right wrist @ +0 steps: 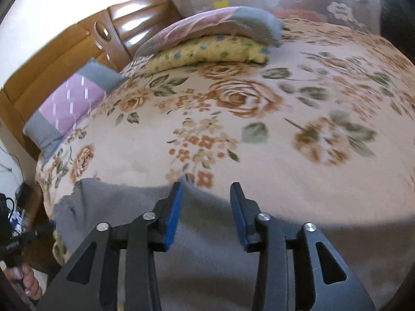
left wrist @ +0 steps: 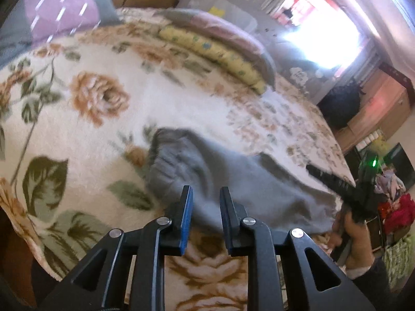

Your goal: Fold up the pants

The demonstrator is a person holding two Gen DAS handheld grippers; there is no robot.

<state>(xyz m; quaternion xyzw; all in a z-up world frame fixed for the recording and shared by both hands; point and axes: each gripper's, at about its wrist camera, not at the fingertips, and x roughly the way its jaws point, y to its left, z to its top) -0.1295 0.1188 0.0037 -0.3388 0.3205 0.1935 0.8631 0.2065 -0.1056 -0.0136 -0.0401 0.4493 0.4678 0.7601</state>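
One pair of grey pants point(left wrist: 233, 181) on the floral blanket point(left wrist: 77, 134), two grippers above it

Left gripper point(left wrist: 206, 194) and right gripper point(right wrist: 207, 194) each hold their two fingers spread, pinching nothing, over the pants near the blanket's front edge; two stacked cushions point(right wrist: 215, 39) and one purple pillow point(right wrist: 70, 103) lie at the blanket's far side

My left gripper point(left wrist: 206, 191) is matte black, with angular linkage arms cut by triangular openings, round silver screws at the pivots, and blue pads lining the inner faces of its two fingers point(left wrist: 187, 213). My right gripper point(right wrist: 206, 188) has the same black frame, silver screws and blue pads. My bare hand point(left wrist: 356, 235) ends in a dark sleeve cuff.
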